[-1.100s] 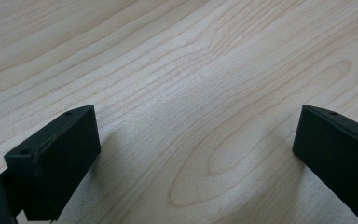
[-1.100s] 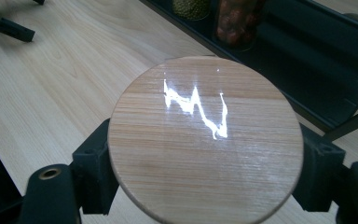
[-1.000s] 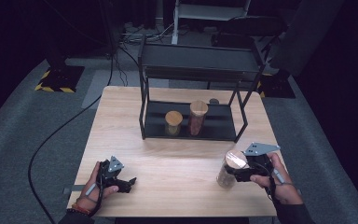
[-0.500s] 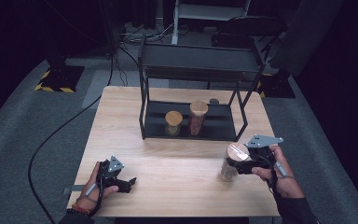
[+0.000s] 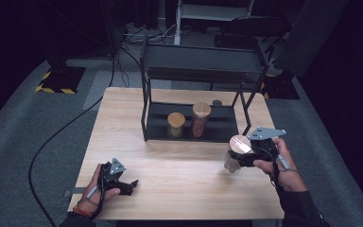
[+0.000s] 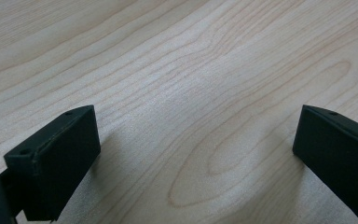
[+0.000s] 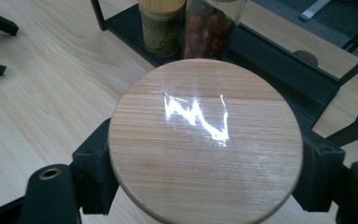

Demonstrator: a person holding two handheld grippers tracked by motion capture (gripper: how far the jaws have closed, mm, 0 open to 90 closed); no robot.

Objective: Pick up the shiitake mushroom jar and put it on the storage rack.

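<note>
A glass jar with a round wooden lid (image 5: 237, 151) (image 7: 205, 140) is lifted a little off the table at the right, near the front corner of the black shelf rack (image 5: 203, 71). My right gripper (image 5: 238, 158) is shut on the jar, one jaw on each side below the lid. On the rack's bottom shelf stand a short jar of green grains (image 5: 175, 124) (image 7: 161, 28) and a taller jar of red-brown pieces (image 5: 201, 118) (image 7: 209, 28). My left gripper (image 5: 131, 185) (image 6: 193, 154) rests low over the wooden table (image 5: 179, 170), open, with bare wood between its jaws.
A small dark round object (image 5: 216, 102) lies at the back of the rack's bottom shelf. A black cable (image 5: 52, 142) runs over the grey floor to the left of the table. A desk frame (image 5: 212, 9) stands behind the rack.
My right gripper has carried the jar up and forward, closer to the rack. The left gripper has stayed where it was.
</note>
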